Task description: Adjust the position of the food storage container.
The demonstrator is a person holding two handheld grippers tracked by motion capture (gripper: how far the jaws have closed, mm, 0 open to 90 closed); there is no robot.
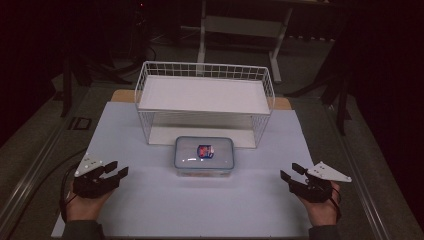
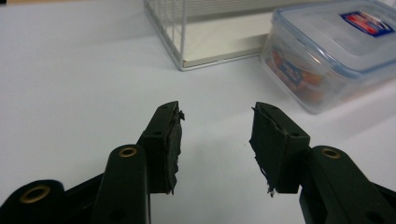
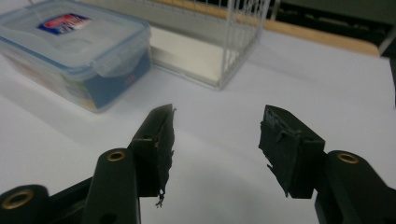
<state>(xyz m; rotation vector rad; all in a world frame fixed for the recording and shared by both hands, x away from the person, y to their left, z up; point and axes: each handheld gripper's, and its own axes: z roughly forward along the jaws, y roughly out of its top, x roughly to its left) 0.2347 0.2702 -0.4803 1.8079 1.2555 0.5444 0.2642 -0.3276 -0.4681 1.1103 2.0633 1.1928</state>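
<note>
A clear plastic food box (image 1: 204, 156) with a blue-rimmed snap lid and a red-blue label sits at the table's middle, just in front of a white wire shelf rack (image 1: 205, 102). The box (image 2: 327, 51) holds coloured packets. My left gripper (image 1: 116, 170) rests open at the near left, well apart from the box, jaws empty (image 2: 215, 140). At the near right my right gripper (image 1: 292, 172) is open too, nothing between its jaws (image 3: 215, 144). The box (image 3: 74, 51) lies to its far left, beside the rack (image 3: 224, 42).
A white mat (image 1: 150, 200) covers the table, with a wooden edge (image 1: 122, 95) showing at the back. Dark floor, table legs and cables lie beyond. Metal rails run along both table sides.
</note>
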